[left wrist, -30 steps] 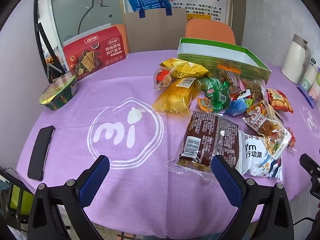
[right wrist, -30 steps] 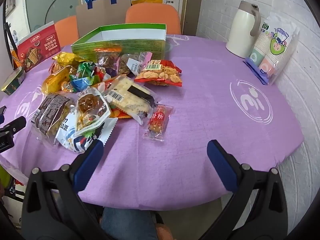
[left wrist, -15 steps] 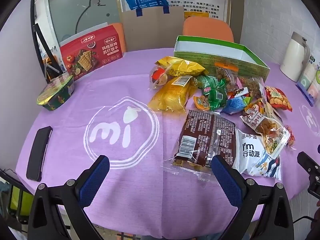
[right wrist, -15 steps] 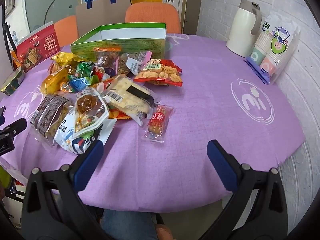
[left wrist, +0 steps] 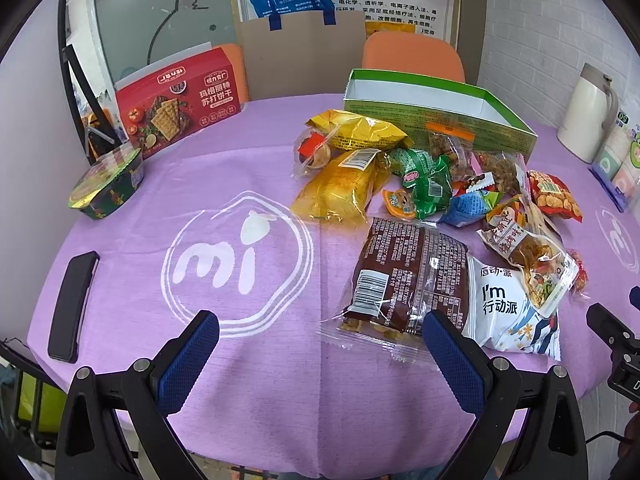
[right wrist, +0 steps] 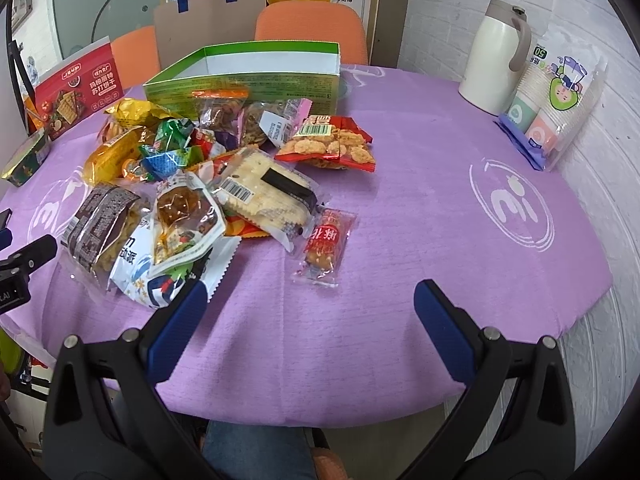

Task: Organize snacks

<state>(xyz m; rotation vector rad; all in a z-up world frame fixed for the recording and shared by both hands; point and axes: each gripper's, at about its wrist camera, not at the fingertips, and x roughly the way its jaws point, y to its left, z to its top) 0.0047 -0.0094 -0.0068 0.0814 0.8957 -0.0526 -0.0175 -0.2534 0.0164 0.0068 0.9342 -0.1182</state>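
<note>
Several snack packets lie in a heap on the purple tablecloth (left wrist: 260, 380), in front of an open green box (left wrist: 436, 116) whose inside is white. Nearest my left gripper (left wrist: 320, 360) is a brown packet (left wrist: 404, 280) with a barcode; the gripper hangs open over the table's near edge, holding nothing. In the right wrist view the same green box (right wrist: 244, 80) stands behind the heap. My right gripper (right wrist: 308, 320) is open and empty, just short of a small red sausage packet (right wrist: 326, 242) and a white-and-blue bag (right wrist: 160, 276).
A red cracker box (left wrist: 178, 100) and a dark noodle bowl (left wrist: 106, 182) stand at the far left, a black phone (left wrist: 72, 304) near the left edge. A white thermos (right wrist: 494, 56) and a pack of paper cups (right wrist: 554, 108) are at the far right. Orange chairs stand behind.
My left gripper has crept slightly forward and leftward, so the brown packet sits a little closer. The right gripper has barely moved. Both stay open.
</note>
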